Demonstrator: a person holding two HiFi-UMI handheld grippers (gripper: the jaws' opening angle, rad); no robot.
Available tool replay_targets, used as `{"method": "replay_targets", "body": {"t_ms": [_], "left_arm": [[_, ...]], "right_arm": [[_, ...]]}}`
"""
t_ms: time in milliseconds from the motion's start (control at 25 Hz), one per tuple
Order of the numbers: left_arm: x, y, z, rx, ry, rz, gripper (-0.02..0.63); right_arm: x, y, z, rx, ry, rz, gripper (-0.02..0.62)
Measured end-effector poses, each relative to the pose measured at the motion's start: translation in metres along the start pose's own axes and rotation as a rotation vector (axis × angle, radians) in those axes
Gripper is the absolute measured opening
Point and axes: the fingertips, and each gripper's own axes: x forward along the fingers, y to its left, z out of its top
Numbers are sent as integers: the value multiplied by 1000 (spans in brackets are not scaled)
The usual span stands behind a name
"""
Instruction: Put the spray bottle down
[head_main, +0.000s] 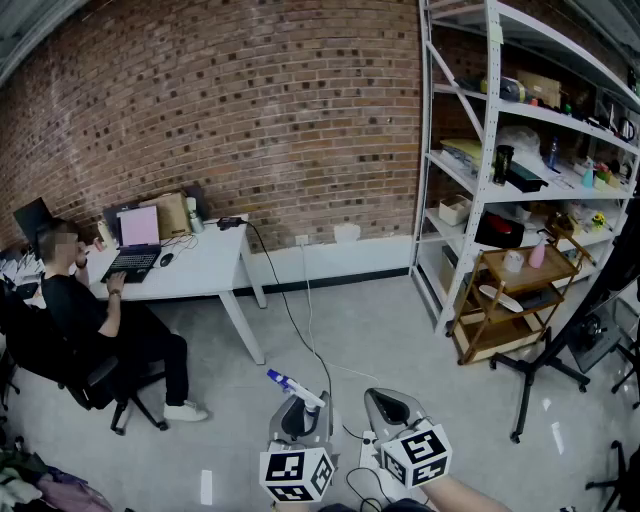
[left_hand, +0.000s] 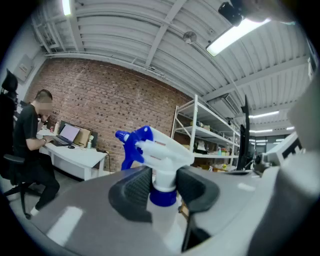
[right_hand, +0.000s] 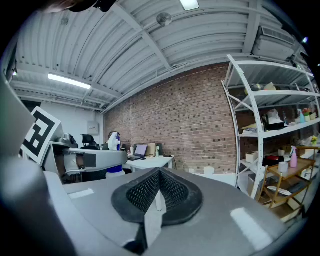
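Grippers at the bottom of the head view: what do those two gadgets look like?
The left gripper and right gripper are smooth grey shells, each tapering to two jaws lined with black, grid-textured pads. Each carries a white cube printed with black square markers.

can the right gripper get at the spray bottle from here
Probably yes: the spray bottle sticks up free above the left gripper clamping its neck, the right gripper sits just beside, nothing between; its shut jaws must open first.
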Motion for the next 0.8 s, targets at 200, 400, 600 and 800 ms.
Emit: {"method": "replay_targets", "body": {"t_ms": [200, 400, 600, 800], "left_arm": [[-3, 2, 0, 2, -10, 17, 137], [-3, 26, 5, -26, -20, 90, 137], [-1, 74, 8, -25, -36, 176, 137], [9, 150, 19, -25, -48, 237, 137]], "right_arm": [[4, 0, 0, -11, -4, 35, -2], [27, 11, 4, -24, 1, 115, -2], [69, 34, 1, -40, 15, 204, -2], [137, 67, 8, -53, 14, 261, -2]]}}
